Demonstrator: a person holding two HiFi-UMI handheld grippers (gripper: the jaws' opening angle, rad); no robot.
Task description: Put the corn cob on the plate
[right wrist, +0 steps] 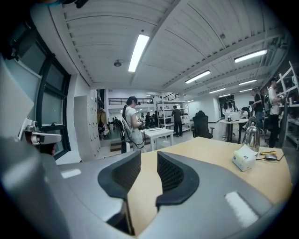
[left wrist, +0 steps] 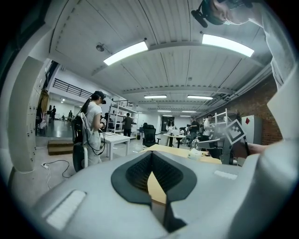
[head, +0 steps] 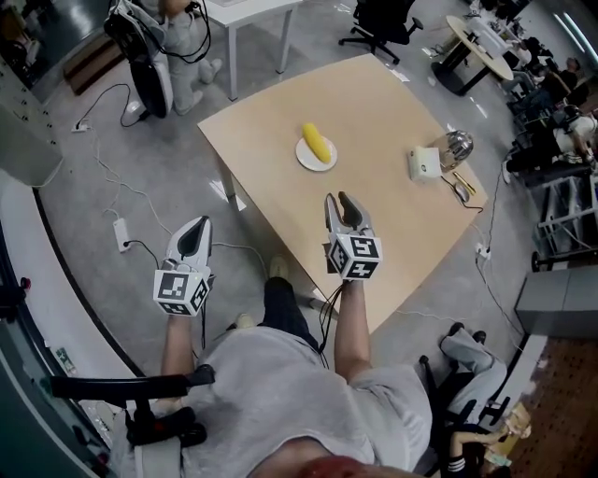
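Observation:
A yellow corn cob [head: 316, 142] lies on a small white plate [head: 306, 160] toward the far side of the tan table [head: 392, 112]. My right gripper [head: 341, 198] hovers over the table's near part, well short of the plate; its jaws stand a little apart with nothing between them, and only bare tabletop shows in the gap [right wrist: 149, 161]. My left gripper [head: 193, 225] is off the table's left side, above the floor. Its jaws meet at the tips [left wrist: 152, 156] and hold nothing. Neither gripper view shows the corn or the plate.
A white tissue box [head: 424, 164] and a shiny metal kettle [head: 456, 146] stand at the table's right edge, with a small tool [head: 462, 187] beside them. A person [left wrist: 93, 128] stands by a white table [head: 248, 19] beyond. Cables and a power strip [head: 121, 233] lie on the floor at left.

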